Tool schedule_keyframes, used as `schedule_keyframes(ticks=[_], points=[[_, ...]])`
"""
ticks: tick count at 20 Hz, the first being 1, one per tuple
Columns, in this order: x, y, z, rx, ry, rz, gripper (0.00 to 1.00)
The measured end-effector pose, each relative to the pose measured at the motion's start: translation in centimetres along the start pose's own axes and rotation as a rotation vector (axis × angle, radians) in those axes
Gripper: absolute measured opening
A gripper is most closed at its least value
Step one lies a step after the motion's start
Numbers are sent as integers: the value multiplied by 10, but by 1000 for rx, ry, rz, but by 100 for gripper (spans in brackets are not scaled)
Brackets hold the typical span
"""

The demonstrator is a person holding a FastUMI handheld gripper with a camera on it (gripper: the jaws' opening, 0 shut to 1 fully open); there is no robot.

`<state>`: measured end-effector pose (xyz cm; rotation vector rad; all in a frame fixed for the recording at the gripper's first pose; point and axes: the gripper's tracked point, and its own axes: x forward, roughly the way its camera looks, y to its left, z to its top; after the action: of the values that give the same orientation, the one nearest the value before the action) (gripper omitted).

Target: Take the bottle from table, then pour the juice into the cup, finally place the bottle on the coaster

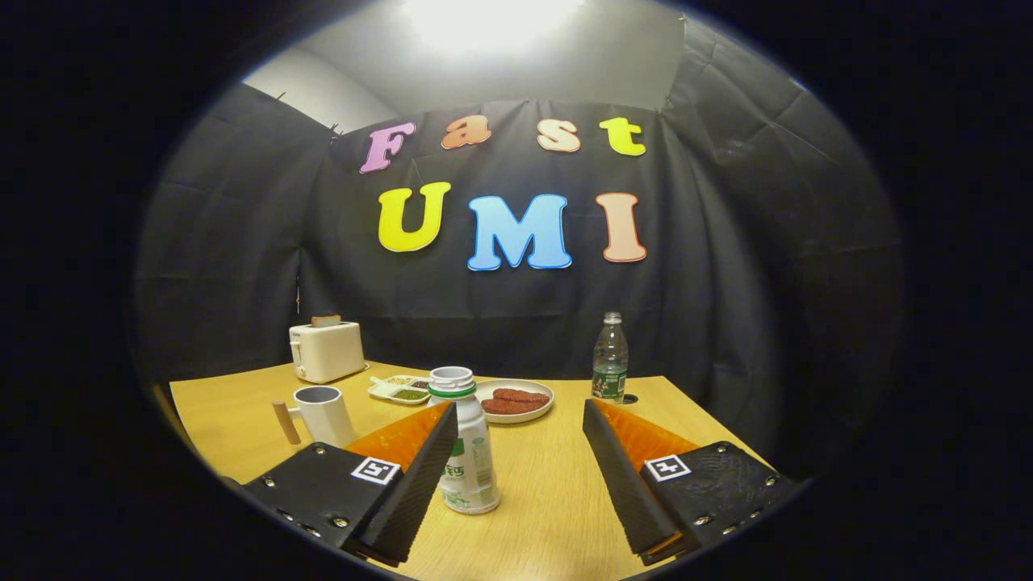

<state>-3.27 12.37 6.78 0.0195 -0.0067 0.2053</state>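
Note:
A small white juice bottle [470, 464] with a green ring under its open neck stands upright on the wooden table [549, 492]. It is between my fingers, right against the inner side of the left finger, which hides part of it. My gripper [520, 410] is open, and a wide gap separates the bottle from the right finger. A white cup [324, 414] with a wooden handle stands beyond the left finger, to its left. A small dark disc [630, 399], perhaps the coaster, lies beside the water bottle at the back.
A clear water bottle [610, 360] stands at the table's far right. A plate of sausages [514, 400] lies just behind the juice bottle, with a small white condiment dish [399, 389] to its left. A white toaster [326, 350] occupies the back left corner.

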Motion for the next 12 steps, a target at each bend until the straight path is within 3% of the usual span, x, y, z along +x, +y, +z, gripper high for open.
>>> schedule_keyframes(ticks=[12], points=[[29,38,-41,-18,88,49,95]])
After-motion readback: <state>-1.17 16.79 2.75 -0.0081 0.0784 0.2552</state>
